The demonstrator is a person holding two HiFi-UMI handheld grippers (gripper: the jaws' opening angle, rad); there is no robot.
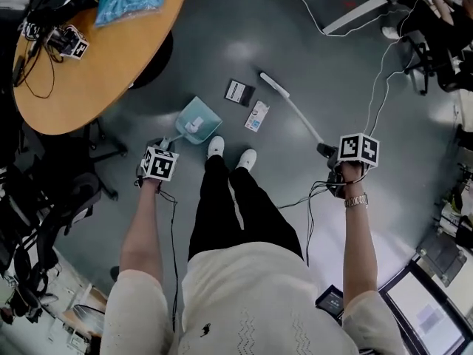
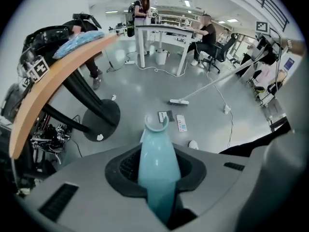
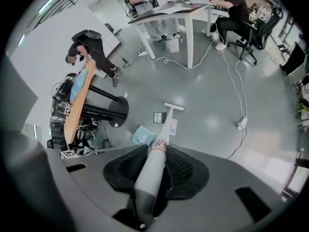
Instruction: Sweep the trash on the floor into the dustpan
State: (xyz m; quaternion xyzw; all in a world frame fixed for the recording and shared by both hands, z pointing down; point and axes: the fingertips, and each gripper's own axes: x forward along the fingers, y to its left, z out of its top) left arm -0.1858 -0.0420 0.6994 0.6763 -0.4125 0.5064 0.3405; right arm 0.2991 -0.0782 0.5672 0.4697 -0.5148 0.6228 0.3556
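My left gripper point(image 1: 158, 163) is shut on the teal handle of the dustpan point(image 1: 199, 120), which rests on the grey floor just ahead of the person's shoes. A white scrap lies in its pan. In the left gripper view the handle point(image 2: 155, 163) runs up between the jaws. My right gripper point(image 1: 346, 159) is shut on the broom handle point(image 3: 153, 166). The white broom head point(image 1: 273, 84) sits on the floor beyond the trash. Two flat packets lie between broom and dustpan: a black-and-white one point(image 1: 239, 92) and a white-and-blue one point(image 1: 257, 116).
A round wooden table point(image 1: 103, 58) with a black pedestal base stands at the left, carrying a blue bag and cables. White cables point(image 1: 384, 72) trail over the floor at the right. Desks, office chairs and seated people are further off point(image 3: 231, 13).
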